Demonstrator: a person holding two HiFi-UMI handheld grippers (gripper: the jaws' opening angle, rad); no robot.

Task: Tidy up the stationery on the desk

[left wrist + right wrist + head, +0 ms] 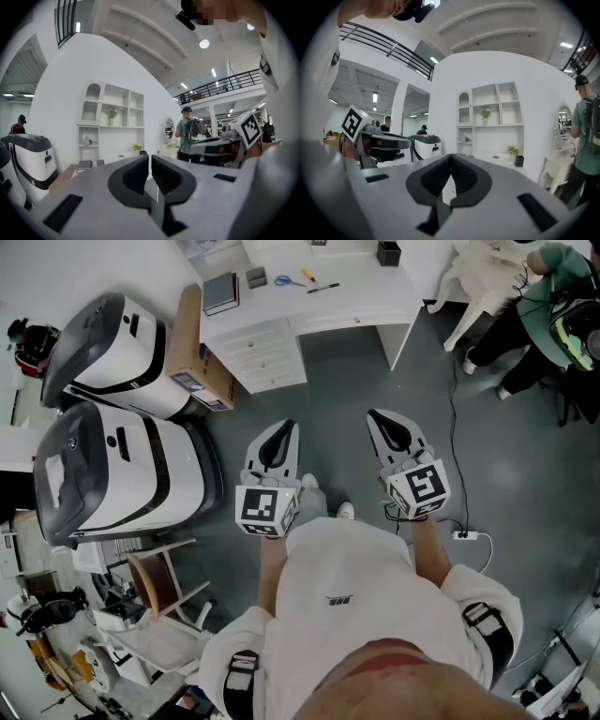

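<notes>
Head view: the white desk with drawers (361,298) stands at the top of the frame. On its top lie a dark grey book (220,292) at the left end, a small grey box (256,277) beside it, blue-handled scissors (284,280), a short yellow item (307,275) that may be a marker, a black pen (323,287) and, at the right end, a black pen holder (388,252). A brown cardboard box (192,348) leans against the desk's left side. The left gripper (282,432) and right gripper (382,422) are held side by side over the grey floor (337,381), well apart from the desk and pointing toward it.

Left gripper view: the left gripper (150,160) has its dark ribbed jaws drawn together, with only a thin slit at the tips and nothing between them. The desk is far beyond the jaws, with the book (85,164) on it.

Right gripper view: the right gripper (451,157) has its jaws closed tip to tip and empty. The desk (504,160) lies far ahead, below white wall shelves (490,119), with the pen holder (519,161) on it.
</notes>
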